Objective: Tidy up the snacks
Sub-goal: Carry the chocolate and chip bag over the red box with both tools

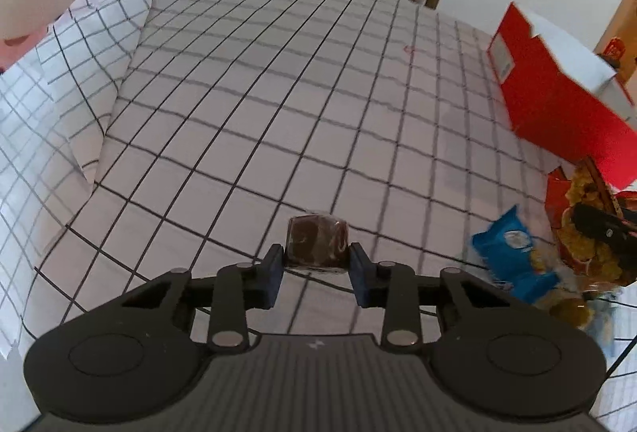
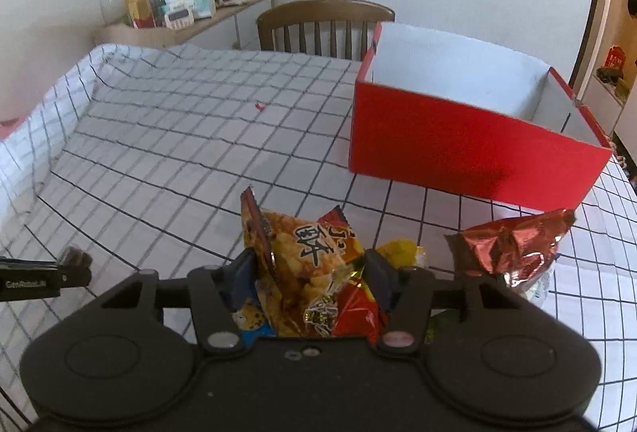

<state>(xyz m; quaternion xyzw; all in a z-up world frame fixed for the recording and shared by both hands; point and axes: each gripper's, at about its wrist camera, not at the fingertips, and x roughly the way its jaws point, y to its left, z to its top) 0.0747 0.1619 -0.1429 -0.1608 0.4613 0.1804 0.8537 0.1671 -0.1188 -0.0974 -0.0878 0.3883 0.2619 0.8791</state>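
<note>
My left gripper is shut on a small brown wrapped cake and holds it above the checked tablecloth. It also shows at the left edge of the right wrist view. My right gripper is shut on an orange-red snack bag, lifted off the table. The open red box with a white inside stands ahead to the right; it also shows in the left wrist view. A blue snack packet lies to the right of the left gripper.
A shiny red foil bag lies in front of the box. A yellow packet lies under the right gripper. A wooden chair stands at the table's far side. A cluttered sideboard stands at the back left.
</note>
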